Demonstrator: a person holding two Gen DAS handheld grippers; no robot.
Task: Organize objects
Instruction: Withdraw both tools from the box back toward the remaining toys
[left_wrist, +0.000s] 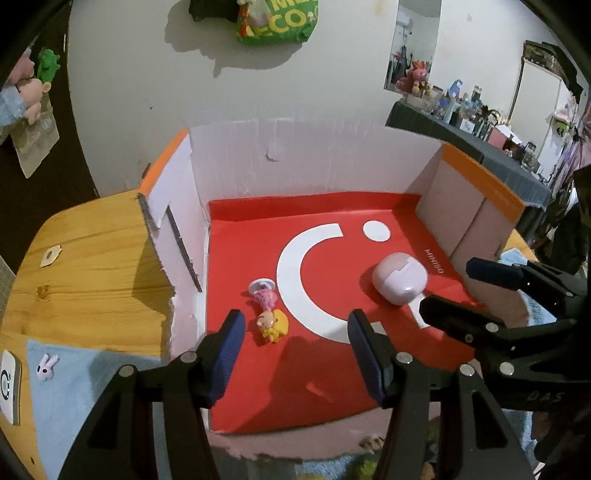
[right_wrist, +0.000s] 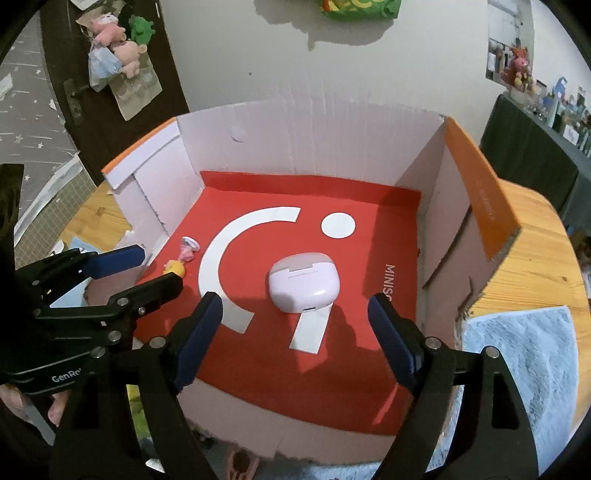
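Your left gripper (left_wrist: 295, 350) and right gripper (right_wrist: 295, 328) both wide, empty, over red-lined white cardboard box (right_wrist: 303, 147) on wooden table (right_wrist: 535, 258), white wall (left_wrist: 147, 92) behind.

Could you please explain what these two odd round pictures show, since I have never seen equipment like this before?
There is no robot here: a person holds a two-finger clamp in each hand, and each clamp carries a wide-angle camera looking along its fingers. One picture comes from the left gripper, the other from the right gripper; each also sees the other at its edge. Both are open and hold nothing. They hover over an open cardboard box lined with red paper. Inside lie a pale pink earbud case, a small yellow figurine and a small pink toy. The box sits on a wooden table.
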